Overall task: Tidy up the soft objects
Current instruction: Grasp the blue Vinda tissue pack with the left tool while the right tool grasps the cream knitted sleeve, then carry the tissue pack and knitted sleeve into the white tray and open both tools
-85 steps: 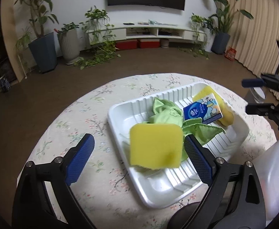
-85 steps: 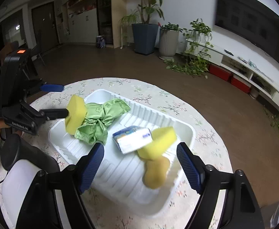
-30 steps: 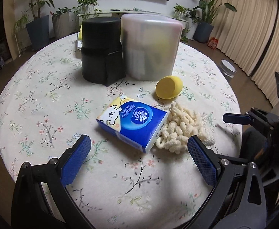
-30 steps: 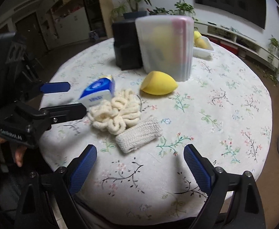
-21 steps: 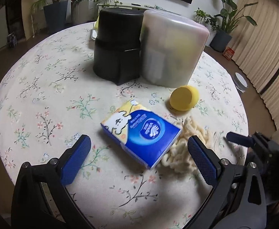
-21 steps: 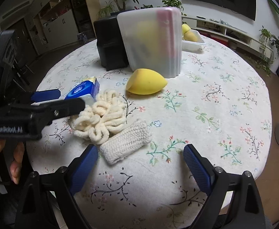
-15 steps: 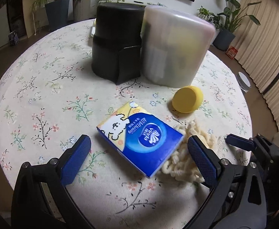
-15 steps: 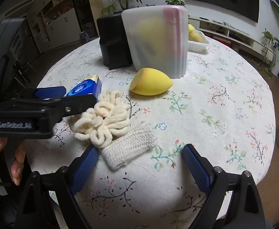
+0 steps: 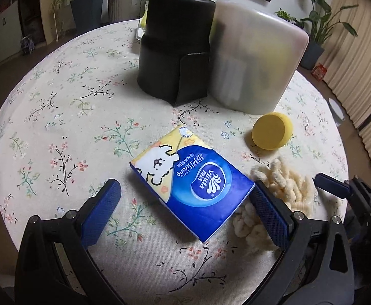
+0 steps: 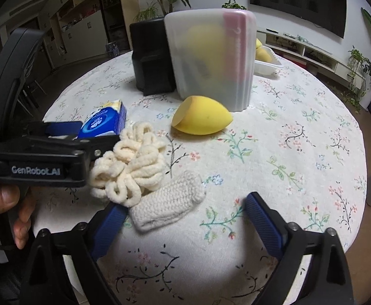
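Note:
A blue and yellow tissue pack (image 9: 191, 176) lies on the floral tablecloth between the open jaws of my left gripper (image 9: 185, 208), untouched; it also shows in the right wrist view (image 10: 104, 123). A cream looped cloth (image 9: 284, 185) lies to its right, also in the right wrist view (image 10: 129, 167). A cream knitted piece (image 10: 167, 206) lies between the open jaws of my right gripper (image 10: 185, 216), close to the left finger. A yellow teardrop sponge (image 10: 202, 118) sits behind it, also in the left wrist view (image 9: 272, 131). The left gripper (image 10: 66, 134) shows in the right wrist view.
A black container (image 9: 175, 45) and a frosted white bin (image 9: 256, 61) stand at the table's back middle. A white tray (image 10: 266, 63) with yellow sponges sits behind the bin. The round table's edge (image 10: 358, 178) curves close on the right. The right gripper's finger (image 9: 333, 186) is at the far right.
Between 2.8 s and 1.0 s ago the view shifted from the tray to the near side of the table. Since then both grippers have moved closer to the tissue pack and the knitted piece.

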Demonstrator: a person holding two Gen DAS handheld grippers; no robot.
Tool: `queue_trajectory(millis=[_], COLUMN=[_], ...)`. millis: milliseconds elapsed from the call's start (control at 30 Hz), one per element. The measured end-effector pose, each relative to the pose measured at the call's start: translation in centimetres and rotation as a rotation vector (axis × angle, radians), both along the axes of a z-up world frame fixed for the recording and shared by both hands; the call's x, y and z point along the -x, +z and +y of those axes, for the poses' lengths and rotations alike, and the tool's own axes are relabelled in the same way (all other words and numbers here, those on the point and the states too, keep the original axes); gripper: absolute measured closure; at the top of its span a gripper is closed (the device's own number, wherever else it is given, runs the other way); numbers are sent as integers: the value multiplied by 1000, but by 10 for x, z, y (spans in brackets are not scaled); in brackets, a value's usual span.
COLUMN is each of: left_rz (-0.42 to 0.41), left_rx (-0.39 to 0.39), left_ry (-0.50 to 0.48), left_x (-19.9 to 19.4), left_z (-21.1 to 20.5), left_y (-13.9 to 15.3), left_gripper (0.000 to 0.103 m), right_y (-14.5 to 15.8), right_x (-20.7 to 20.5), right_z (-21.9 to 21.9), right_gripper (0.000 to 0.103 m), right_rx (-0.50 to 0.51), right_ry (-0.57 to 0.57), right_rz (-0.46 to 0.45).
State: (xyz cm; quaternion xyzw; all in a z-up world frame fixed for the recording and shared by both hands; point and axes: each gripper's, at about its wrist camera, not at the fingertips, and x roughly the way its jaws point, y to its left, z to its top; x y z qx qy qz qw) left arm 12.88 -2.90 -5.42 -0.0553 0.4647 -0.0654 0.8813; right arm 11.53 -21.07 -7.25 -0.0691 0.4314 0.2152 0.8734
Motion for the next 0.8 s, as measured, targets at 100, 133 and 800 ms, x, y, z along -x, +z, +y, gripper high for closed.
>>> queue_trajectory(millis=[100, 133, 800], left_rz=[-2, -4, -40], left_rx=[-3, -5, 35], left_ry=[-1, 1, -12], left_x=[0, 1, 14], left_z=[2, 2, 24], left_y=[0, 0, 4], left_gripper=[3, 4, 39], right_y=[2, 2, 10], right_x=[-4, -5, 11], right_z=[-1, 0, -12], right_gripper=[25, 30, 48], right_rx=[4, 16, 24], right_ry=[-11, -15, -25], right_rz=[-9, -15, -12])
